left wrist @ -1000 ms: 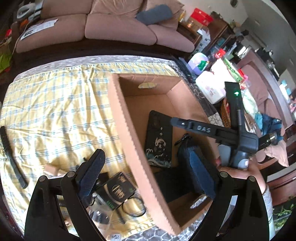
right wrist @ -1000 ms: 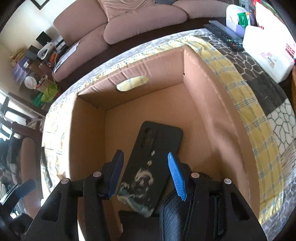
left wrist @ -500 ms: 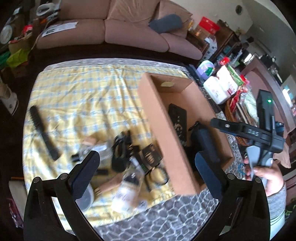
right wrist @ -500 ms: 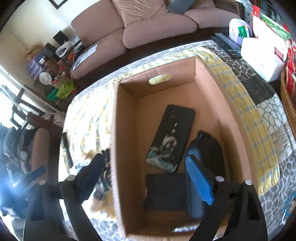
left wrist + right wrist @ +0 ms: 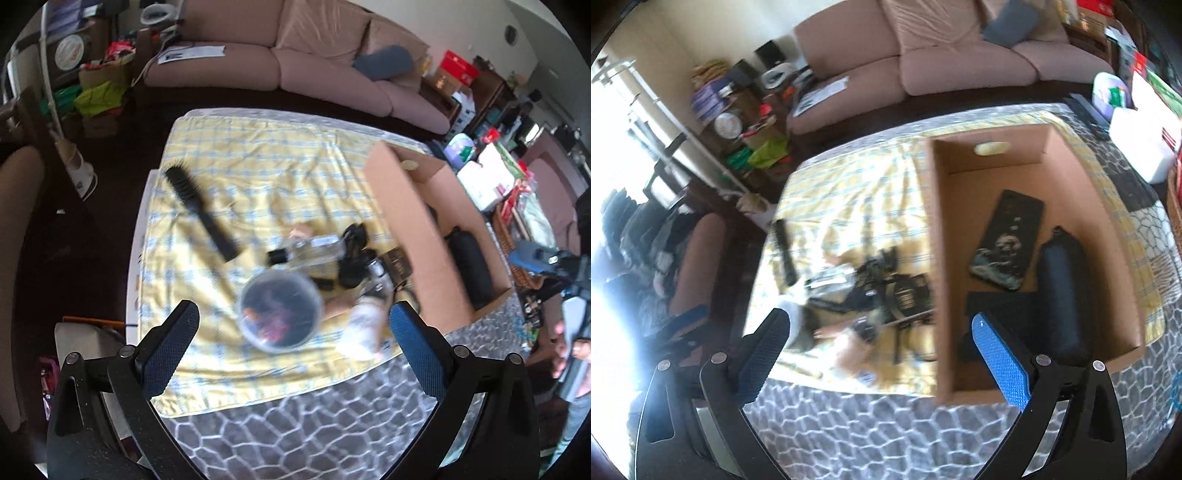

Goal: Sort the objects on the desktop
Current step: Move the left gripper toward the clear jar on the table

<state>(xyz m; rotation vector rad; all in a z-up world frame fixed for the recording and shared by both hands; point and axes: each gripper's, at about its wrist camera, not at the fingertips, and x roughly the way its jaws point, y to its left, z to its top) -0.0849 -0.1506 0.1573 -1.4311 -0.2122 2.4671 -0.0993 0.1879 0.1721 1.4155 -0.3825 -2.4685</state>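
A cardboard box (image 5: pixel 1082 192) stands on the right of the yellow checked cloth (image 5: pixel 258 177). In it lie a black phone case (image 5: pixel 1006 240), a dark pouch (image 5: pixel 1062 291) and a flat black item (image 5: pixel 997 306). Left of the box is a heap: a round clear tub (image 5: pixel 279 310), a clear bottle (image 5: pixel 310 253), black cables (image 5: pixel 352 258), a small dark box (image 5: pixel 908 295). A black hairbrush (image 5: pixel 201 212) lies apart at the left. My left gripper (image 5: pixel 293 345) is open, high above the tub. My right gripper (image 5: pixel 881 352) is open, high over the box's near left wall.
A pink sofa (image 5: pixel 295 62) runs along the far side. White containers (image 5: pixel 1145 140) and clutter crowd the right of the box. A grey patterned cover (image 5: pixel 295 424) lies along the table's near edge. A chair (image 5: pixel 694 266) stands at the left.
Both grippers have risen and pulled back from the box, and both now stand wide open. The left view has swung left over the heap. The dark pouch now lies in the box.
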